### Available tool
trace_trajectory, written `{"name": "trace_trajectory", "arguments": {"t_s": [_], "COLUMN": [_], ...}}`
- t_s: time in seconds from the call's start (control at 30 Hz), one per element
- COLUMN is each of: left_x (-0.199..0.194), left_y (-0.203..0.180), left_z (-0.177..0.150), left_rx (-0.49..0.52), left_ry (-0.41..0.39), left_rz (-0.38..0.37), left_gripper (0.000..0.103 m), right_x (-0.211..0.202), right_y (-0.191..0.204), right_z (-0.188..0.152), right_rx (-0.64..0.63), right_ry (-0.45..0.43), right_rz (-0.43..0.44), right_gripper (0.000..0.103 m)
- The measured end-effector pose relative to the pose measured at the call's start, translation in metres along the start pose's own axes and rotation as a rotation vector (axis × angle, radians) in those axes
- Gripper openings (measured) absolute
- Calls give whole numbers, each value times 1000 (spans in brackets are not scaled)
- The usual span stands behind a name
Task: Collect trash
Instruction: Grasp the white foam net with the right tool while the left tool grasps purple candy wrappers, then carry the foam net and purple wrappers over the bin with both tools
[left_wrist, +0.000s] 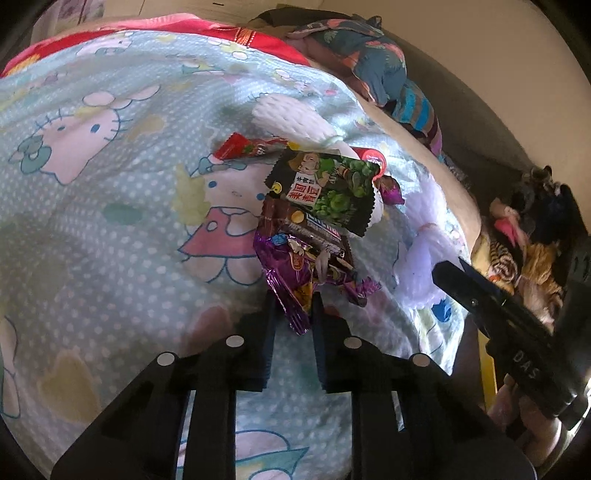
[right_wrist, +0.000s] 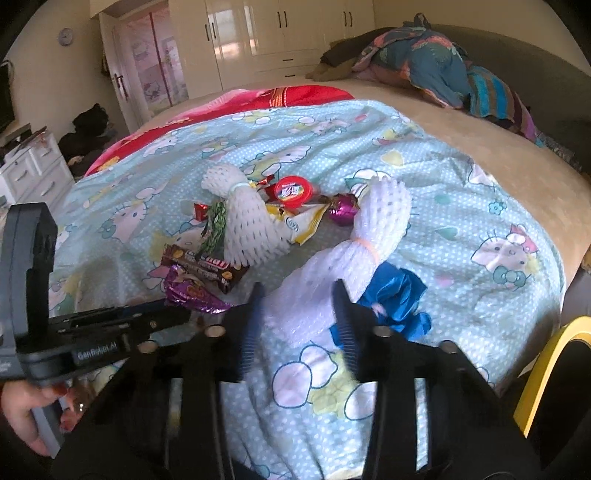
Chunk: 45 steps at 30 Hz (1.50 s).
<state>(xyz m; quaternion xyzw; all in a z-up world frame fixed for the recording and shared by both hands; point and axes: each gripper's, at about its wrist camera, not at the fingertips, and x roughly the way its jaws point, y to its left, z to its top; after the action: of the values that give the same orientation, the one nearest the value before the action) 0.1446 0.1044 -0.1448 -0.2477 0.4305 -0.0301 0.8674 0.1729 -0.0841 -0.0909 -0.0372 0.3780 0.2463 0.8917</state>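
Purple crinkled foil wrapper sits pinched between the narrow left tool fingers. White foam net sleeve lies between the wide right tool fingers. Beyond: brown glossy wrapper, red round lid, on the bed.

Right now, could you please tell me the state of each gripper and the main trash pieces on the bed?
left gripper: closing around the purple wrapper.
right gripper: open, straddling the white foam net.
red lid: lying flat.
green snack bag: on the pile.
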Motion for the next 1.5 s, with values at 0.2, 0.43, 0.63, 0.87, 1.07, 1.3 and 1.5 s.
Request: {"name": "trace_trajectory", "arguments": {"t_s": [0.2, 0.43, 0.63, 0.87, 1.07, 1.3, 1.5], "left_x": [-11, -33, -53, -73, -85, -96, -102], "left_y": [-1, -9, -26, -49, -58, -69, -82], "left_z": [-5, -11, -11, -8, -5, -4, -5], "left_rx": [3, 21, 41, 93, 118, 141, 172], "left_ry": [-20, -35, -51, -99, -128, -152, -165], "left_rz": [-18, -59, -110, -138, -141, -148, -158], "left_gripper": [15, 15, 15, 15, 15, 15, 15], "right_x": [-18, -49, -75, -91, -101, -116, -127], "right_y": [-6, -14, -19, -26, -26, -25, -31], "right_z": [-6, -10, -10, -9, -10, -12, -13], "right_rx": [30, 71, 83, 97, 93, 87, 95], "right_ry": [-47, -137, -201, -236, -254, -278, -299], "right_rz": [23, 60, 76, 77, 85, 97, 88], "right_gripper": [11, 10, 10, 10, 10, 10, 10]}}
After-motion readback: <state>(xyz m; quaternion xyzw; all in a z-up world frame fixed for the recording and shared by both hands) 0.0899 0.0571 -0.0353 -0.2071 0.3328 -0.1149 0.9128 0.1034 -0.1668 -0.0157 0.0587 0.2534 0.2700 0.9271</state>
